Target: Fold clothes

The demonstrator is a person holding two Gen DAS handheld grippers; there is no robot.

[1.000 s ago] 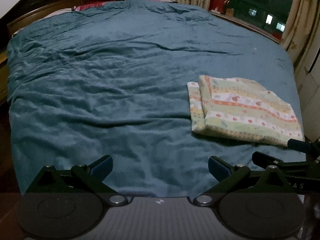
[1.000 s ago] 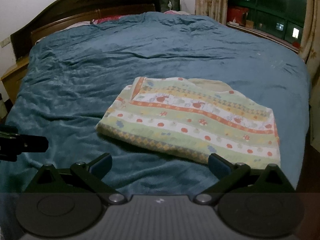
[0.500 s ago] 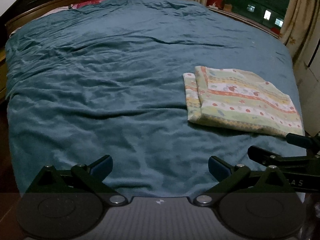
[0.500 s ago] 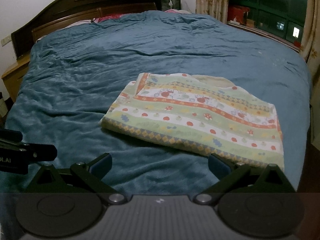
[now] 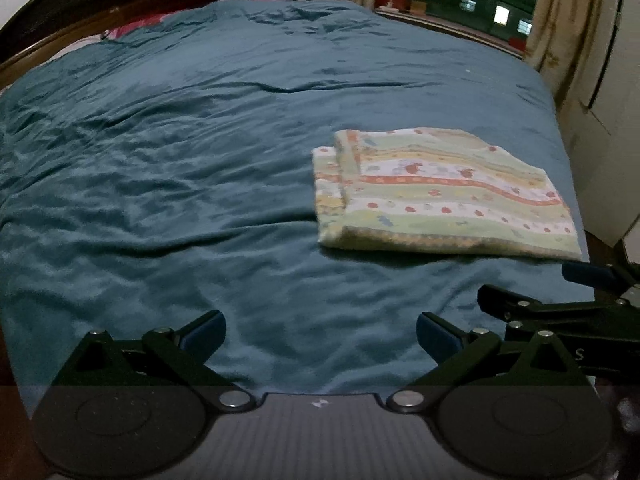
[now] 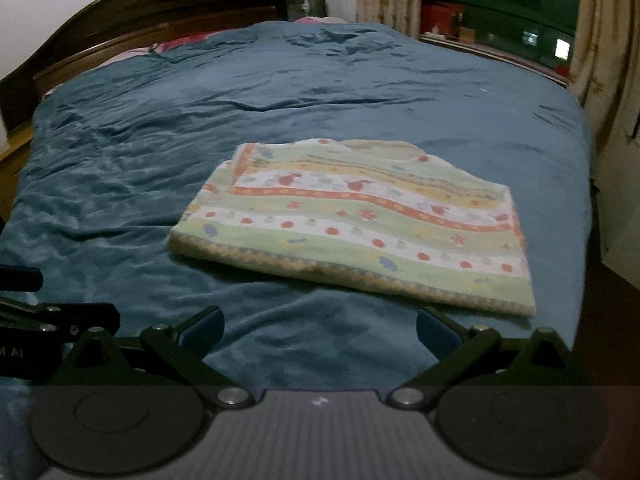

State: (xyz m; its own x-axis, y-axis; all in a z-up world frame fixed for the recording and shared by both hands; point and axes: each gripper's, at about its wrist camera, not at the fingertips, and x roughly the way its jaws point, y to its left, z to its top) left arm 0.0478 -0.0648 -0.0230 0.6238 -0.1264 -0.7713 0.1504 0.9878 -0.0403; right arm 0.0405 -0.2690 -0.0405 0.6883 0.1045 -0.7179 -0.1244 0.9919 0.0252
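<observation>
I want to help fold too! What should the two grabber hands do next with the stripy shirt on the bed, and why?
Probably bring the right gripper forward to the near edge of the stripy garment. Both grippers are open and hold nothing, and the garment lies folded flat on the blue blanket, closest to the right one. The left gripper faces bare blanket. It may need one more fold; I can't be sure.

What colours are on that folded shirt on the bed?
The folded shirt has green, white, yellow and orange stripes with red dots; clearest in the right wrist view.

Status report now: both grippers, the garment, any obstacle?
Left gripper open, empty. Right gripper open, empty. Striped garment folded flat on blue blanket. Nothing in the way.
</observation>
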